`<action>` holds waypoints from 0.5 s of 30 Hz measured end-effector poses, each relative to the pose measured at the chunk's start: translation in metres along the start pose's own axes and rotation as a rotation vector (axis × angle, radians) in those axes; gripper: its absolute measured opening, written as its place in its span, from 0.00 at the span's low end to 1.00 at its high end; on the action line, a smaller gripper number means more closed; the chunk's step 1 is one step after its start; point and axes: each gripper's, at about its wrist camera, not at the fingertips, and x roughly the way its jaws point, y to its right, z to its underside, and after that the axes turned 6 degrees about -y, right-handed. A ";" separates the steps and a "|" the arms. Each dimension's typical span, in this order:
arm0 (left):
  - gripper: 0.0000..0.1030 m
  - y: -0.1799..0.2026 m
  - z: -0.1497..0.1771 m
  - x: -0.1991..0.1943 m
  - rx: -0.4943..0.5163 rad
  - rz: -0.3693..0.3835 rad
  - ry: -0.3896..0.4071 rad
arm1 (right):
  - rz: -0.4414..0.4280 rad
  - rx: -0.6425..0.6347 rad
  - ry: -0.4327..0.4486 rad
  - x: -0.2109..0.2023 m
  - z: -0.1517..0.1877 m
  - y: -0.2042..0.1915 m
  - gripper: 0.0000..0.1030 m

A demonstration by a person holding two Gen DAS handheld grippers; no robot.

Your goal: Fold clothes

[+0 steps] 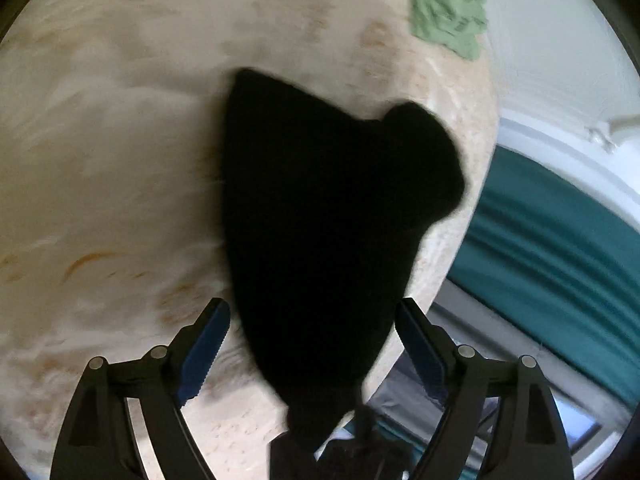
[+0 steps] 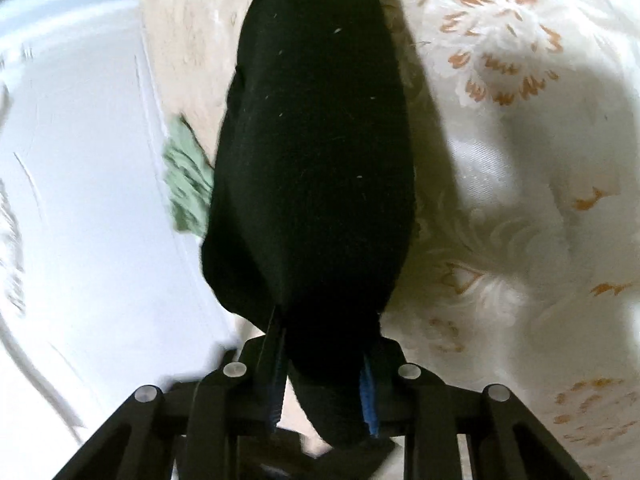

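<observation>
black cloth [image 1: 320,220] fills the middle of the left wrist view, a dark garment with no visible detail, lying on or hanging just over a cream bedspread [image 1: 100,160] with faint orange flowers. the left gripper [image 1: 312,320] has its blue-padded fingers [image 1: 206,344] wide apart, one on each side of the garment's narrow near end, neither pad touching it. a green cloth [image 1: 448,8] sits at the far right edge of the bedspread, well apart from the garment. on the right the bed edge falls away to a teal surface [image 1: 560,248] and a white frame, so the open room lies to the left.

in the right wrist view the same garment [image 2: 316,160] stretches away from the camera as a long dark bundle. the right gripper [image 2: 324,364] has its fingers drawn in close on the gathered near end and seems clamped on it, though blur and the dark fabric make the exact contact hard to read. the green cloth [image 2: 188,184] peeks out just beside the garment's left side. a white wall or panel lies to the left, and the flowered bedspread [image 2: 520,160] spreads to the right.

judged from this, the step is carrying or laying out the garment before a fold. to do it well, the left gripper should close on the free edge between its pads, then both should spread the fabric flat over the cream area, away from the bed edge and the green cloth.
</observation>
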 end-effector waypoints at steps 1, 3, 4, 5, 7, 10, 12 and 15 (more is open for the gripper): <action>0.84 0.007 -0.007 0.007 0.005 -0.026 -0.002 | 0.013 -0.014 -0.016 0.003 0.000 -0.003 0.26; 0.58 0.013 -0.019 0.017 -0.010 -0.051 -0.019 | 0.018 -0.028 -0.033 0.005 0.001 -0.007 0.41; 0.32 0.016 -0.025 0.023 -0.013 -0.092 -0.041 | 0.018 -0.030 -0.026 0.003 0.002 -0.008 0.63; 0.27 0.018 -0.029 0.025 -0.009 -0.111 -0.056 | 0.014 -0.024 -0.006 0.000 0.002 -0.007 0.82; 0.17 0.023 -0.035 0.019 0.010 -0.088 -0.076 | -0.012 0.017 0.045 -0.009 -0.004 0.000 0.89; 0.14 0.029 -0.044 0.009 0.004 -0.055 -0.104 | -0.067 0.098 0.122 -0.020 -0.017 0.015 0.92; 0.13 0.033 -0.052 0.004 -0.008 -0.042 -0.113 | -0.058 0.138 0.139 -0.016 -0.034 0.022 0.92; 0.12 0.044 -0.068 -0.003 -0.003 -0.032 -0.104 | 0.015 0.095 0.137 0.000 -0.063 0.011 0.92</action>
